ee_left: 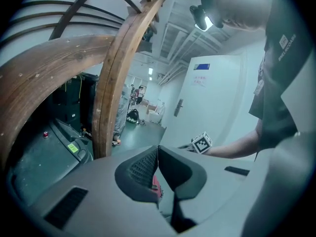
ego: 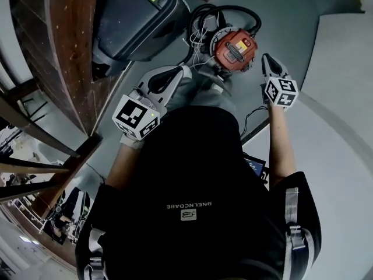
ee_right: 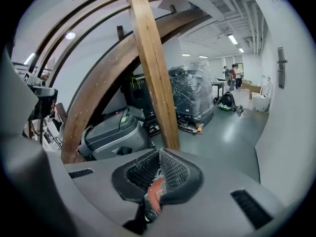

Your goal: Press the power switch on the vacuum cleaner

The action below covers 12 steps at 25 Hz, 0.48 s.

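The vacuum cleaner (ego: 235, 48) stands on the floor below me, a round body with an orange-red top and a black hose (ego: 228, 10) looped behind it. My left gripper (ego: 184, 70) hangs just left of it with its jaws closed on nothing. My right gripper (ego: 267, 58) is close to the vacuum's right side, also shut and empty. In the left gripper view the left gripper's (ee_left: 158, 150) jaws meet, with a red sliver of the vacuum (ee_left: 156, 185) beneath. Under the right gripper (ee_right: 159, 153) the vacuum's orange top (ee_right: 157, 194) shows through the gap. I cannot make out the power switch.
A large grey machine (ego: 137, 16) sits left of the vacuum beside a curved wooden beam (ego: 73, 51). White cables (ego: 201, 39) lie at the vacuum's left. A pale raised surface (ego: 344, 57) borders the right. A wrapped pallet (ee_right: 195, 100) and people stand far down the hall.
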Motion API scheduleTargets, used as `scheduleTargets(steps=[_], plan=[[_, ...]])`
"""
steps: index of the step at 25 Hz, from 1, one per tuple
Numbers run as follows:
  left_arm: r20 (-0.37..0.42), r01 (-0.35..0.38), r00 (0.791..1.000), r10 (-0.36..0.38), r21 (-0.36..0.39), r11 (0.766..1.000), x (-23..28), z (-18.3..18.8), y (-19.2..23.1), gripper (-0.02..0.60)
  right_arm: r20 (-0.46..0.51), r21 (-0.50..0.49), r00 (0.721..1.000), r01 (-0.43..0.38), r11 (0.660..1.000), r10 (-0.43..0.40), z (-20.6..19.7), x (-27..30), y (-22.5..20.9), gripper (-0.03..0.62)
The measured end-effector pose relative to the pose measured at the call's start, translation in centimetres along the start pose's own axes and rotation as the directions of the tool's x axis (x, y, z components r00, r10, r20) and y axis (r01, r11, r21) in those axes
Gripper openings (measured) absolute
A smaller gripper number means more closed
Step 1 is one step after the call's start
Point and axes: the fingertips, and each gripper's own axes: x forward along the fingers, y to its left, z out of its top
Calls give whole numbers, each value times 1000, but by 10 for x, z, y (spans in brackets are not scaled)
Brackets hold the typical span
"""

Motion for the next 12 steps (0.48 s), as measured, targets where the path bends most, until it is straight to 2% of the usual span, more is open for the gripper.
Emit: scheduleTargets(steps=[5, 12], plan=[[-48, -77, 996, 74, -53, 996, 5, -19, 22, 15, -116, -65, 993, -34, 997, 27, -27, 56, -7, 29], [-95, -109, 990, 99, -95, 990, 19, -53, 36, 15, -268, -130, 963, -67, 989, 30, -77, 126, -29, 29]])
